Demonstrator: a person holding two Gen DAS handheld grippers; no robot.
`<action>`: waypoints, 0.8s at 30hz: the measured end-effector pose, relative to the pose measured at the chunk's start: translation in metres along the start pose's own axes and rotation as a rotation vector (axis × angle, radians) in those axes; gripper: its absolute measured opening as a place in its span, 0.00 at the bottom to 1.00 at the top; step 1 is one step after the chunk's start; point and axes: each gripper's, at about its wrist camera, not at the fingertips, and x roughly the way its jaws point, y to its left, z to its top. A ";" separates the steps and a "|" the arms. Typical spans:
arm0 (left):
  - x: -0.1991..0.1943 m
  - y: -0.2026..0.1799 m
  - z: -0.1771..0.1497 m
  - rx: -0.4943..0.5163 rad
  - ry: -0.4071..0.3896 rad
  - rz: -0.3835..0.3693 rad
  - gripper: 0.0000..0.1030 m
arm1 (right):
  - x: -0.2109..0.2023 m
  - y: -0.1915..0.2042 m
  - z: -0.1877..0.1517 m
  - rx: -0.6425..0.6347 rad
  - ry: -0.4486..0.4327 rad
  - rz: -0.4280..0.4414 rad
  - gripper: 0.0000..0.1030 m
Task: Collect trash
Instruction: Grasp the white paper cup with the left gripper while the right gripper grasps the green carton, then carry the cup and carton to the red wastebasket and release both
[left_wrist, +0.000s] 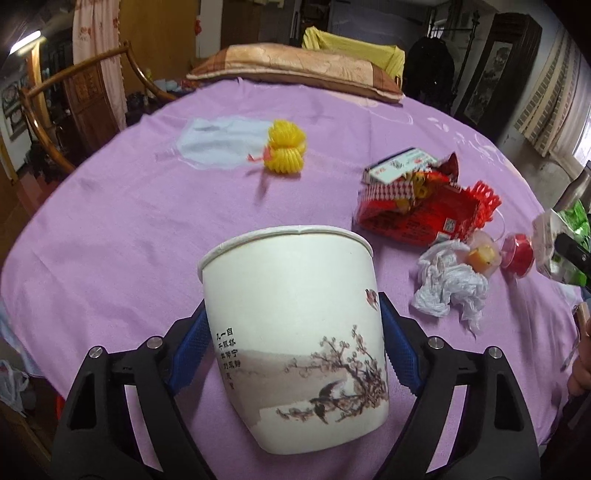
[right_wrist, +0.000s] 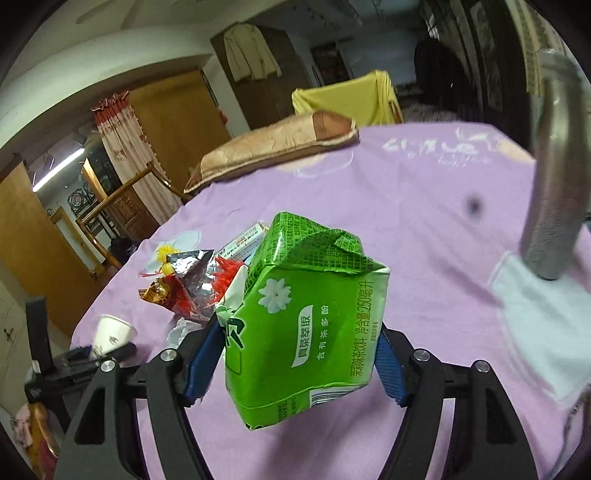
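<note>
My left gripper (left_wrist: 293, 343) holds a white paper cup (left_wrist: 295, 332) between its blue pads (left_wrist: 190, 343), one pad pressed against each side of the cup wall; the cup is tilted, its open rim pointing away from me, and it hangs above the near part of the purple tablecloth (left_wrist: 129, 221). My right gripper (right_wrist: 301, 354) pinches a crumpled green drink carton (right_wrist: 306, 321), with the blue pads (right_wrist: 388, 369) bearing on its left and right faces, and the carton is lifted clear of the cloth. The remaining trash lies on the right side of the table as seen from the left wrist: a red snack wrapper (left_wrist: 417, 218) with a small printed box (left_wrist: 400, 168) resting against its far edge, a crumpled white tissue (left_wrist: 447, 288) just near of the wrapper, and a small red jelly cup (left_wrist: 519, 254) to the right of the tissue. A yellow foam fruit net (left_wrist: 286, 147) lies well apart from these, toward the far centre of the table. A brown cushion (left_wrist: 295, 66) rests on the far edge. In the right wrist view, a grey metal tube (right_wrist: 554, 177) stands at the far right.
</note>
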 end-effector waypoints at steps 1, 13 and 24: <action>-0.005 -0.001 0.001 0.005 -0.011 0.005 0.79 | -0.005 0.000 -0.001 0.001 -0.006 0.005 0.71; -0.079 0.022 -0.002 -0.020 -0.142 0.062 0.79 | -0.061 0.012 0.001 -0.016 -0.078 0.083 0.71; -0.126 0.087 -0.045 -0.119 -0.187 0.140 0.79 | -0.074 0.074 -0.007 -0.110 -0.077 0.167 0.72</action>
